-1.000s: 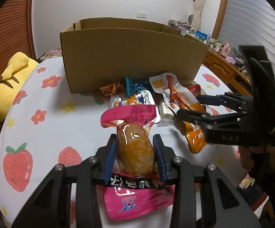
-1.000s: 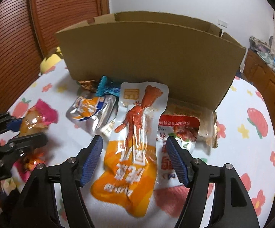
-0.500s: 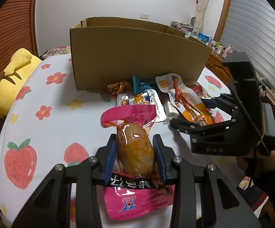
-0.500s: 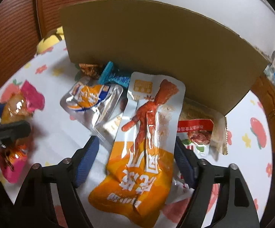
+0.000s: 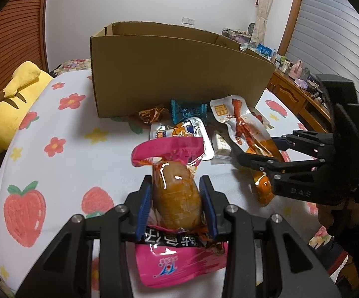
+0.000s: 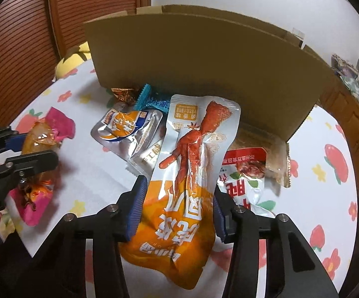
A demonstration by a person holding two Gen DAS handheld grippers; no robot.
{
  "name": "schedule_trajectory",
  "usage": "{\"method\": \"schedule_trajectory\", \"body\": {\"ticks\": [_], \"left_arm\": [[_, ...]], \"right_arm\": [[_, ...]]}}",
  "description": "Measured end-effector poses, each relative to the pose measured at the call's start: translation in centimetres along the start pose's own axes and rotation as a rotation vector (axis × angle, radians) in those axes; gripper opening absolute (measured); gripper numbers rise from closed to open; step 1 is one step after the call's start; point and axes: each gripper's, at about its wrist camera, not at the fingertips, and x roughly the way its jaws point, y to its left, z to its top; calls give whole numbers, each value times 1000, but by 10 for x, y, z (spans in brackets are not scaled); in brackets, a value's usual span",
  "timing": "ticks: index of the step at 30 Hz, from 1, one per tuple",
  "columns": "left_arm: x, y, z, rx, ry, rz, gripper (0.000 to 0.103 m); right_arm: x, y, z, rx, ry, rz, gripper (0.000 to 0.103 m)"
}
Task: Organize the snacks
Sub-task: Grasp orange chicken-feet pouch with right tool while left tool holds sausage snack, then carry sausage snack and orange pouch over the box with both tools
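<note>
Closing since earlier, right gripper [image 6: 177, 207] jaws pinch chicken-foot pouch [image 6: 184, 173].

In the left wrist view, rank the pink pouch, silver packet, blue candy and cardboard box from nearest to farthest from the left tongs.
1. Pink pouch, gripped in the left tongs.
2. Silver packet, just beyond it.
3. Blue candy, behind the packet.
4. Cardboard box, at the back.

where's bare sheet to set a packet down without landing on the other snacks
Bare patch: the strawberry sheet left of the silver pouch, between the yellow plush and the cardboard box. Crowded: the pile along the box front, to the red-label packet.
</note>
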Motion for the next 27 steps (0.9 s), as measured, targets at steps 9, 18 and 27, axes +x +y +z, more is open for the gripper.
{"method": "schedule_trajectory", "body": {"ticks": [9, 18, 27], "left_arm": [[-4, -3, 6, 4, -14, -9, 36], [-21, -10, 23, 26, -61, -11, 36], [-48, -16, 66, 53, -131, -41, 36]], "right_arm": [[-28, -8, -5, 23, -50, 20, 47], [-65, -13, -4, 23, -122, 30, 48], [-97, -18, 22, 9, -200, 25, 49]]}}
